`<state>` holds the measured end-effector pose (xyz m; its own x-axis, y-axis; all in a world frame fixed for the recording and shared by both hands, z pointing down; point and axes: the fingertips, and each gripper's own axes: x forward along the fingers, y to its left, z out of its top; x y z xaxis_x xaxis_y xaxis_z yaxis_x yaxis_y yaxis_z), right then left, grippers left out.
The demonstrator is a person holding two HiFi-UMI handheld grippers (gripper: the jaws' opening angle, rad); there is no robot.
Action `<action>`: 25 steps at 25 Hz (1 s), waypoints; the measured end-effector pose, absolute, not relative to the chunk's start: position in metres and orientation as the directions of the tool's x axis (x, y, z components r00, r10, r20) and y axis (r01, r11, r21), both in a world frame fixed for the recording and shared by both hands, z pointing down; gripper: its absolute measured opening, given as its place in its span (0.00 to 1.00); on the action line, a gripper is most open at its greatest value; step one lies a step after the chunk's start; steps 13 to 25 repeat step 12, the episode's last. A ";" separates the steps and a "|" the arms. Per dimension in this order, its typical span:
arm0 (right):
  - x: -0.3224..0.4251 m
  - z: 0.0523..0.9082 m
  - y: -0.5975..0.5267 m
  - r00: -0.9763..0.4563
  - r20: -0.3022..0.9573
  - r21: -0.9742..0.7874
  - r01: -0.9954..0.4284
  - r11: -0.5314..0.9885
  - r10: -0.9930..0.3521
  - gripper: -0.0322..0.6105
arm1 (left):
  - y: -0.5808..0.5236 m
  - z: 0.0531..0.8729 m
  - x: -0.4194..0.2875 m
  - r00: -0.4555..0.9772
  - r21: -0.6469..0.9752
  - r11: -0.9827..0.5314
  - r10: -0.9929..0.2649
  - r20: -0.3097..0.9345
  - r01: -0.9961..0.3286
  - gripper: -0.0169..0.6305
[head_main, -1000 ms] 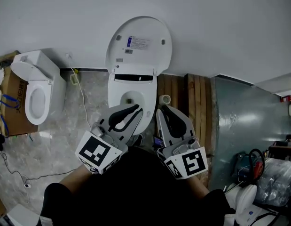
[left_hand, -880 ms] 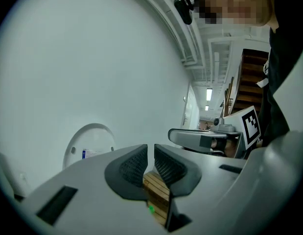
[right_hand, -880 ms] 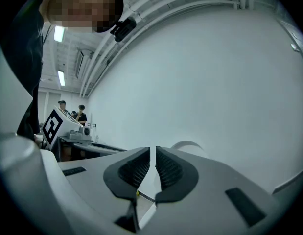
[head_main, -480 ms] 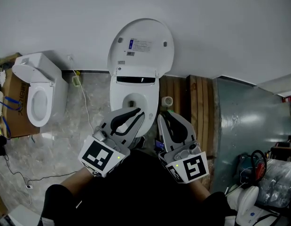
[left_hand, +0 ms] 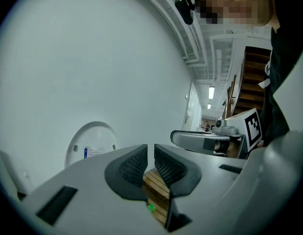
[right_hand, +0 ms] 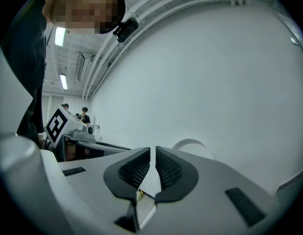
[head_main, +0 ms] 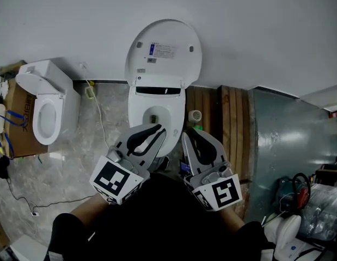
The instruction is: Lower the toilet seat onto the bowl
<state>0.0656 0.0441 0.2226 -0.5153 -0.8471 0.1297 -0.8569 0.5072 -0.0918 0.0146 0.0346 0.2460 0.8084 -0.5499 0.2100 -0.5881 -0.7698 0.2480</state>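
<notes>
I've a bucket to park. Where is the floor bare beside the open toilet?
Bare stone floor lies between the open toilet and the smaller toilet, crossed only by a thin cord. The other side is crowded: a small roll, wooden planks, then a metal panel.

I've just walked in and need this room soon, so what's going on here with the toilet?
A person stands over the toilet bowl with a left gripper and a right gripper held out in front of it. Both have their fingers together and hold nothing. The toilet seat is raised and leans against the wall, and neither gripper touches it. Lowering it has not yet begun.
</notes>
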 end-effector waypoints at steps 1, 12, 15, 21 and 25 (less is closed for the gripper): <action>0.067 0.223 0.045 -0.514 0.131 -0.097 -0.858 0.505 -0.848 0.14 | 0.036 0.246 0.015 0.807 0.248 -0.769 -0.552 0.210 -0.589 0.11; 0.077 0.228 0.056 -0.518 0.125 -0.115 -0.855 0.506 -0.846 0.14 | 0.048 0.250 0.025 0.803 0.259 -0.761 -0.551 0.228 -0.595 0.11; 0.077 0.228 0.056 -0.518 0.125 -0.115 -0.855 0.506 -0.846 0.14 | 0.048 0.250 0.025 0.803 0.259 -0.761 -0.551 0.228 -0.595 0.11; 0.077 0.228 0.056 -0.518 0.125 -0.115 -0.855 0.506 -0.846 0.14 | 0.048 0.250 0.025 0.803 0.259 -0.761 -0.551 0.228 -0.595 0.11; 0.077 0.228 0.056 -0.518 0.125 -0.115 -0.855 0.506 -0.846 0.14 | 0.048 0.250 0.025 0.803 0.259 -0.761 -0.551 0.228 -0.595 0.11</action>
